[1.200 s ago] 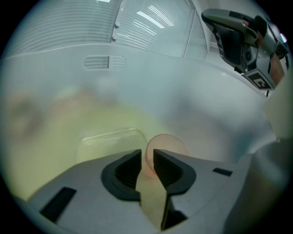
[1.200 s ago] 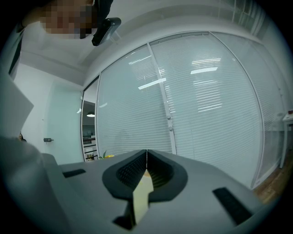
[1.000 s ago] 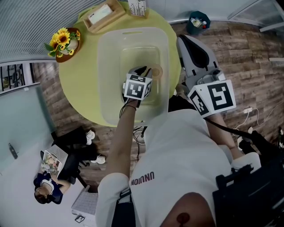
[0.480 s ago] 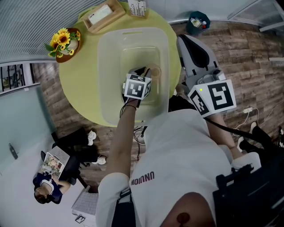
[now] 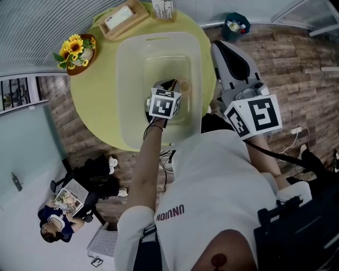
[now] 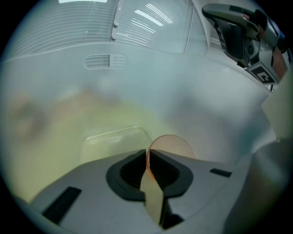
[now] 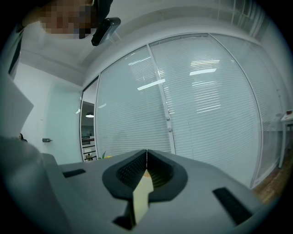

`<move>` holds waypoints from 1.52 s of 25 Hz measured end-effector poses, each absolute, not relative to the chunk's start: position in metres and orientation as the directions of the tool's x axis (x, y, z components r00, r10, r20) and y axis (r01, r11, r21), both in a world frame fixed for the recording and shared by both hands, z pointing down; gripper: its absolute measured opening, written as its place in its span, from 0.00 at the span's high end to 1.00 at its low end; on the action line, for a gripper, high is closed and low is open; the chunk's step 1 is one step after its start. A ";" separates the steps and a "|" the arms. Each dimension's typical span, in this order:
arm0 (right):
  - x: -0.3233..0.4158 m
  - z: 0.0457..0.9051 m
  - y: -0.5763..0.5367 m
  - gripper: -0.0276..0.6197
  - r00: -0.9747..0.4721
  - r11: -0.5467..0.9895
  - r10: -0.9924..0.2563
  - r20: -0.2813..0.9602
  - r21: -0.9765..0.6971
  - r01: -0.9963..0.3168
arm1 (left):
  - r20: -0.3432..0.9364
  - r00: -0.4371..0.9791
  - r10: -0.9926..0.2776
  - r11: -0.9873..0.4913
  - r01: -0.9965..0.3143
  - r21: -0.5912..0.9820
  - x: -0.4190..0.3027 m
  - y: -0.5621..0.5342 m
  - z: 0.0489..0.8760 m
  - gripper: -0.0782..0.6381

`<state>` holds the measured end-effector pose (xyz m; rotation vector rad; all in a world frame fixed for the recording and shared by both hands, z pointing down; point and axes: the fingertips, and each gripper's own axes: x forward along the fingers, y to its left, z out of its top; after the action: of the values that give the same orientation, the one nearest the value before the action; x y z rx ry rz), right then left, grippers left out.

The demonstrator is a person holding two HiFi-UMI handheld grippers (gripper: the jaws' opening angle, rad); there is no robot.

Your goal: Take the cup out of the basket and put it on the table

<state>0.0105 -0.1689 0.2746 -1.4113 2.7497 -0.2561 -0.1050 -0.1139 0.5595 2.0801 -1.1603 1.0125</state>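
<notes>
A translucent orange cup (image 5: pixel 186 85) lies inside the pale plastic basket (image 5: pixel 159 38) on the round yellow-green table (image 5: pixel 90 92). My left gripper (image 5: pixel 175 84) reaches down into the basket. In the left gripper view its jaws are shut on the thin rim of the cup (image 6: pixel 172 145), near the basket's floor (image 6: pixel 114 137). My right gripper (image 5: pixel 221 48) is held in the air to the right of the table, outside the basket. The right gripper (image 7: pixel 146 165) is shut with nothing in it and faces window blinds.
A bowl of sunflowers (image 5: pixel 77 50) stands at the table's left edge. A wooden tray (image 5: pixel 124 18) and a small box (image 5: pixel 164 8) sit at the back. A small bin (image 5: pixel 237 25) is on the wood floor, and a seated person (image 5: pixel 58 217) is at lower left.
Both grippers and the cup hold still. Only the seated person at lower left has shifted a little.
</notes>
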 end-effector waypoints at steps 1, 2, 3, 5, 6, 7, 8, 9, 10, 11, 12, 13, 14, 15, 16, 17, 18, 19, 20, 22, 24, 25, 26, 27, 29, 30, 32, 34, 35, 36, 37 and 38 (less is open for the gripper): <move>0.010 0.275 -0.169 0.93 -0.585 0.573 -0.810 0.040 -0.164 -0.803 | 0.817 0.341 -0.464 -0.475 -0.875 0.095 -0.106 -0.115 0.559 0.84; 0.010 0.275 -0.169 0.93 -0.586 0.573 -0.809 0.040 -0.164 -0.803 | 0.817 0.338 -0.468 -0.471 -0.877 0.093 -0.108 -0.116 0.558 0.84; 0.010 0.275 -0.169 0.93 -0.586 0.574 -0.809 0.040 -0.164 -0.803 | 0.816 0.334 -0.472 -0.467 -0.880 0.090 -0.109 -0.117 0.556 0.84; 0.010 0.274 -0.170 0.93 -0.587 0.574 -0.809 0.040 -0.163 -0.802 | 0.814 0.328 -0.480 -0.460 -0.884 0.085 -0.111 -0.119 0.553 0.84; 0.010 0.274 -0.170 0.93 -0.587 0.575 -0.808 0.039 -0.163 -0.802 | 0.812 0.325 -0.484 -0.457 -0.886 0.082 -0.112 -0.120 0.552 0.84; 0.010 0.275 -0.170 0.93 -0.588 0.575 -0.808 0.039 -0.163 -0.802 | 0.810 0.321 -0.490 -0.453 -0.888 0.078 -0.113 -0.121 0.550 0.84; 0.009 0.275 -0.170 0.93 -0.589 0.576 -0.807 0.039 -0.163 -0.801 | 0.807 0.317 -0.498 -0.449 -0.891 0.073 -0.114 -0.122 0.548 0.84; 0.009 0.275 -0.170 0.93 -0.590 0.578 -0.806 0.039 -0.162 -0.800 | 0.804 0.311 -0.507 -0.443 -0.894 0.066 -0.116 -0.124 0.546 0.84; 0.009 0.275 -0.170 0.93 -0.592 0.579 -0.805 0.039 -0.162 -0.799 | 0.801 0.304 -0.516 -0.438 -0.897 0.058 -0.118 -0.125 0.544 0.84; 0.008 0.275 -0.169 0.93 -0.593 0.581 -0.804 0.038 -0.161 -0.798 | 0.797 0.297 -0.526 -0.433 -0.900 0.050 -0.120 -0.127 0.541 0.84; 0.007 0.275 -0.169 0.93 -0.594 0.582 -0.804 0.037 -0.160 -0.797 | 0.793 0.291 -0.535 -0.429 -0.902 0.042 -0.122 -0.128 0.539 0.84; 0.006 0.275 -0.168 0.93 -0.595 0.583 -0.803 0.036 -0.160 -0.797 | 0.789 0.286 -0.544 -0.424 -0.905 0.036 -0.125 -0.128 0.536 0.84; 0.005 0.275 -0.168 0.93 -0.596 0.585 -0.802 0.036 -0.159 -0.796 | 0.784 0.282 -0.553 -0.419 -0.908 0.032 -0.127 -0.129 0.533 0.84; 0.004 0.275 -0.167 0.93 -0.598 0.587 -0.801 0.035 -0.158 -0.794 | 0.779 0.279 -0.561 -0.414 -0.910 0.028 -0.129 -0.129 0.531 0.84; 0.003 0.275 -0.166 0.93 -0.601 0.589 -0.799 0.035 -0.158 -0.793 | 0.775 0.276 -0.568 -0.408 -0.912 0.026 -0.130 -0.130 0.529 0.84; 0.002 0.275 -0.166 0.93 -0.603 0.591 -0.797 0.034 -0.157 -0.791 | 0.771 0.274 -0.574 -0.404 -0.914 0.024 -0.132 -0.130 0.527 0.84; 0.002 0.275 -0.166 0.93 -0.604 0.593 -0.796 0.034 -0.157 -0.790 | 0.769 0.272 -0.579 -0.401 -0.916 0.022 -0.132 -0.131 0.525 0.84; 0.001 0.275 -0.166 0.93 -0.605 0.594 -0.795 0.034 -0.157 -0.789 | 0.767 0.269 -0.582 -0.399 -0.917 0.019 -0.132 -0.132 0.524 0.84; 0.002 0.276 -0.167 0.93 -0.606 0.594 -0.795 0.035 -0.158 -0.789 | 0.766 0.267 -0.584 -0.399 -0.917 0.015 -0.132 -0.133 0.523 0.84; 0.002 0.275 -0.167 0.93 -0.607 0.595 -0.794 0.035 -0.158 -0.788 | 0.764 0.262 -0.589 -0.396 -0.918 0.009 -0.132 -0.134 0.519 0.84; 0.002 0.274 -0.165 0.93 -0.607 0.595 -0.794 0.034 -0.158 -0.788 | 0.757 0.260 -0.599 -0.394 -0.919 0.004 -0.132 -0.134 0.514 0.84; 0.002 0.273 -0.163 0.93 -0.607 0.596 -0.794 0.032 -0.156 -0.788 | 0.751 0.260 -0.607 -0.392 -0.920 0.001 -0.133 -0.133 0.511 0.84; 0.001 0.272 -0.161 0.93 -0.607 0.596 -0.794 0.031 -0.155 -0.788 | 0.744 0.258 -0.616 -0.390 -0.921 -0.003 -0.133 -0.132 0.507 0.84; 0.001 0.272 -0.159 0.93 -0.607 0.597 -0.794 0.030 -0.153 -0.788 | 0.738 0.255 -0.626 -0.388 -0.922 -0.011 -0.134 -0.132 0.504 0.84; 0.000 0.271 -0.157 0.93 -0.609 0.598 -0.793 0.028 -0.151 -0.787 | 0.728 0.241 -0.642 -0.383 -0.923 -0.032 -0.135 -0.131 0.497 0.84; 0.000 0.270 -0.156 0.93 -0.609 0.599 -0.792 0.028 -0.150 -0.786 | 0.725 0.233 -0.648 -0.381 -0.923 -0.044 -0.135 -0.131 0.495 0.84; 0.000 0.270 -0.156 0.93 -0.611 0.601 -0.791 0.026 -0.150 -0.785 | 0.717 0.224 -0.660 -0.375 -0.925 -0.056 -0.136 -0.131 0.492 0.84; -0.001 0.269 -0.155 0.93 -0.613 0.604 -0.790 0.024 -0.150 -0.783 | 0.707 0.223 -0.672 -0.368 -0.928 -0.057 -0.136 -0.131 0.488 0.84; -0.002 0.268 -0.155 0.93 -0.614 0.605 -0.789 0.023 -0.149 -0.782 | 0.701 0.221 -0.678 -0.364 -0.929 -0.059 -0.137 -0.131 0.486 0.84; -0.002 0.268 -0.154 0.93 -0.615 0.606 -0.788 0.023 -0.148 -0.782 | 0.695 0.220 -0.685 -0.361 -0.930 -0.062 -0.137 -0.131 0.484 0.84; -0.002 0.268 -0.154 0.93 -0.615 0.606 -0.788 0.022 -0.147 -0.782 | 0.686 0.218 -0.694 -0.358 -0.931 -0.066 -0.137 -0.131 0.481 0.84; -0.003 0.267 -0.153 0.93 -0.615 0.607 -0.788 0.022 -0.146 -0.782 | 0.677 0.217 -0.703 -0.356 -0.932 -0.071 -0.137 -0.131 0.478 0.84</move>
<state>-0.0025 -0.1531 0.2674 -1.3565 2.7754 -0.2178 -0.1374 -0.1309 0.4778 2.1457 -1.5225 0.9012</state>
